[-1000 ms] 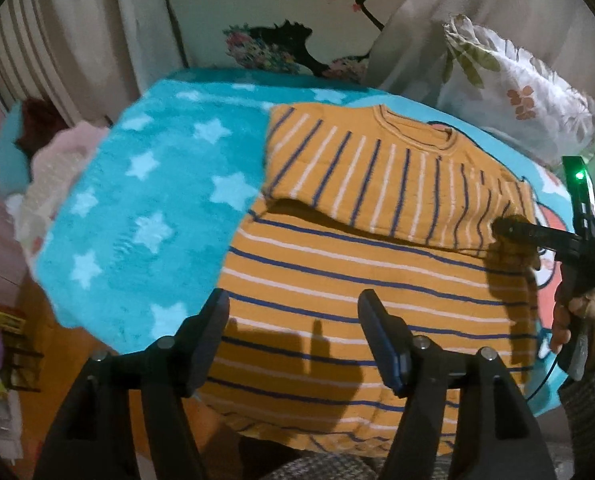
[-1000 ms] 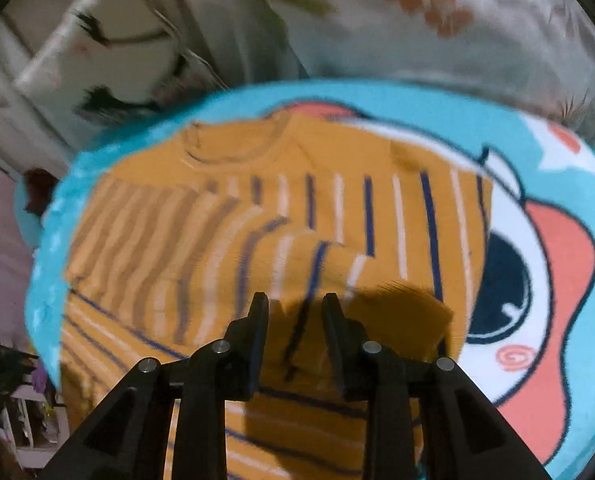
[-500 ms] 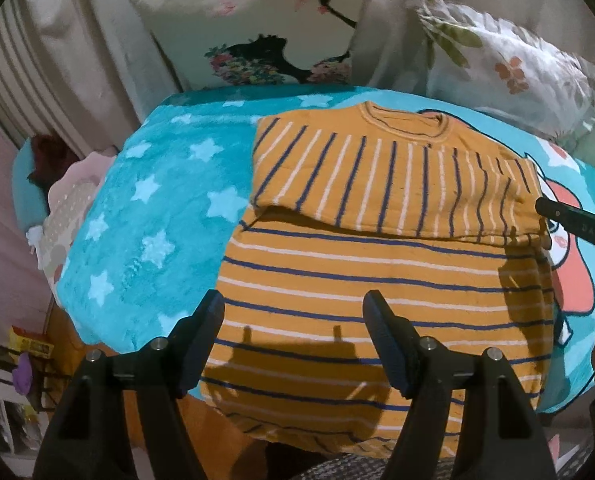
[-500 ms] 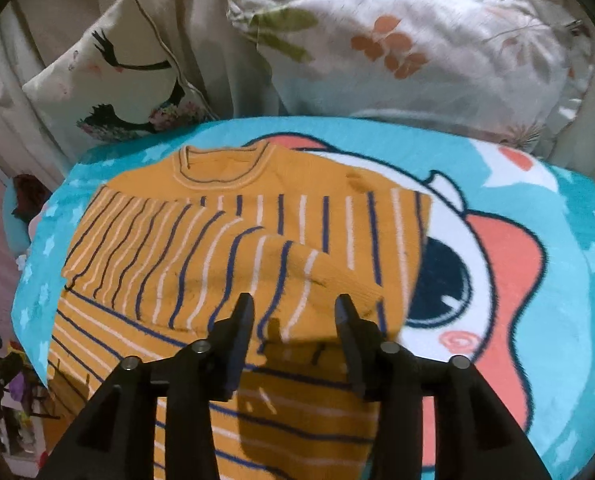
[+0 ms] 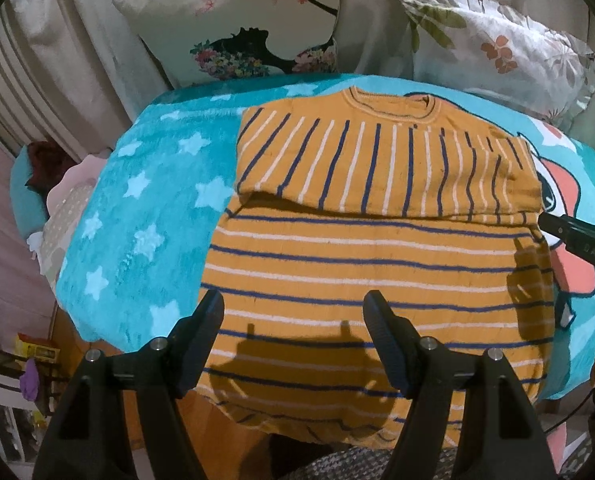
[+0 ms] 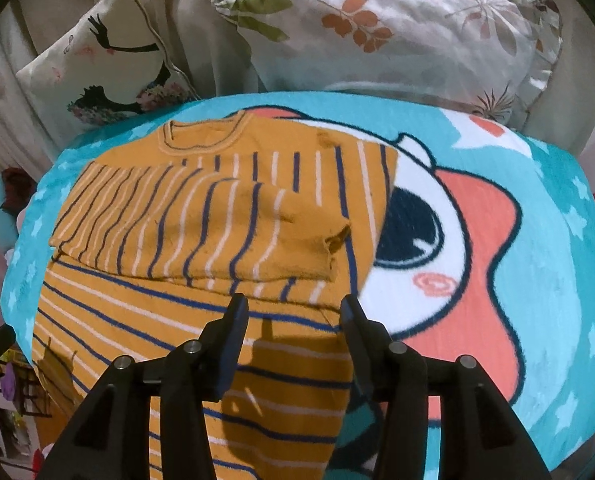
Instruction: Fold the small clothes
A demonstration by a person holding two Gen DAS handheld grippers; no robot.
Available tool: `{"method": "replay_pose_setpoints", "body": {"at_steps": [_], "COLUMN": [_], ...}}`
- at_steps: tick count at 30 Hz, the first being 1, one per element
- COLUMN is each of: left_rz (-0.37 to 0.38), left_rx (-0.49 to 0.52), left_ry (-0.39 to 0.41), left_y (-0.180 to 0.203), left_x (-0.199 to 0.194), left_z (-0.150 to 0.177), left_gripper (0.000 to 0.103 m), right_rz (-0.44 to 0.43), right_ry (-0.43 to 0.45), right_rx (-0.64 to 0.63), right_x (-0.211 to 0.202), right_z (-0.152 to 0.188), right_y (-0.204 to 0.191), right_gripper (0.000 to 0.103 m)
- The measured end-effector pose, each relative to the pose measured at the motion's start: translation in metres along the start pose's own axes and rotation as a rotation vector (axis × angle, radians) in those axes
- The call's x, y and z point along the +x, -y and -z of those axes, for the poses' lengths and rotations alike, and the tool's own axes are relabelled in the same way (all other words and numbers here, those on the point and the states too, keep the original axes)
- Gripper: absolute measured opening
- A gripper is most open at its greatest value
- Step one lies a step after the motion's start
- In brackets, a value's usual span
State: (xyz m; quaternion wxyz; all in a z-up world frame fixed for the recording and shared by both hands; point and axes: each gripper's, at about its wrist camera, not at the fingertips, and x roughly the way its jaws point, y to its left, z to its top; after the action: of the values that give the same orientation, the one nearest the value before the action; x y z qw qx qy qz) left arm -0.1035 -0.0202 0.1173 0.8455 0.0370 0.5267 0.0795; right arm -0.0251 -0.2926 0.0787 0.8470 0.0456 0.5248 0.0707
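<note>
Orange striped sweater (image 5: 377, 256) unlabelled, left gripper (image 5: 293, 316) fingers apart, right gripper (image 6: 293, 312) just opening, empty.

Mustard sweater (image 5: 377, 248) with navy and white stripes, turquoise star-patterned blanket (image 5: 145, 216)

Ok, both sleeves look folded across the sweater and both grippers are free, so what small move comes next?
Probably lower both grippers to the hem nearest them: the left gripper and right gripper are open and empty, the sleeves already lie across the sweater, and its lower half is still unfolded.
</note>
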Motion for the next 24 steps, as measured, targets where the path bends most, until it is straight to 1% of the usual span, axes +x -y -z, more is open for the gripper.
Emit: {"method": "replay_pose_setpoints", "body": {"at_steps": [8,12,15,17,21,24], "left_rz": [-0.036,-0.039,-0.014,0.018,0.085,0.102], "left_rx": [-0.001,-0.003,0.001,-0.002,-0.081,-0.123], "left_ry": [-0.030,-0.043,-0.050,-0.049,-0.064,-0.061], "left_y": [-0.003,-0.006,-0.009,-0.015,-0.048,-0.077], "left_x": [-0.002,-0.002,-0.001,0.001,0.014,0.025], "left_z": [0.019,0.027,0.031,0.031,0.034,0.042], "left_gripper": [0.071,0.071,0.071,0.071,0.071,0.071], "right_rz": [-0.019,-0.026,-0.026,-0.020,0.004,0.033], "right_ry": [-0.013,-0.024,-0.026,-0.021,-0.014,-0.015], "right_rx": [-0.012,-0.014,0.003,0.014,0.062,0.099], "right_x": [0.002,0.004,0.002,-0.001,-0.009,-0.013], "right_z": [0.011,0.018,0.022,0.024,0.031,0.040], "right_y": [-0.005,-0.006,-0.004,-0.002,0.007,0.014], "right_gripper": [0.052,0.053,0.053,0.053,0.053,0.054]}}
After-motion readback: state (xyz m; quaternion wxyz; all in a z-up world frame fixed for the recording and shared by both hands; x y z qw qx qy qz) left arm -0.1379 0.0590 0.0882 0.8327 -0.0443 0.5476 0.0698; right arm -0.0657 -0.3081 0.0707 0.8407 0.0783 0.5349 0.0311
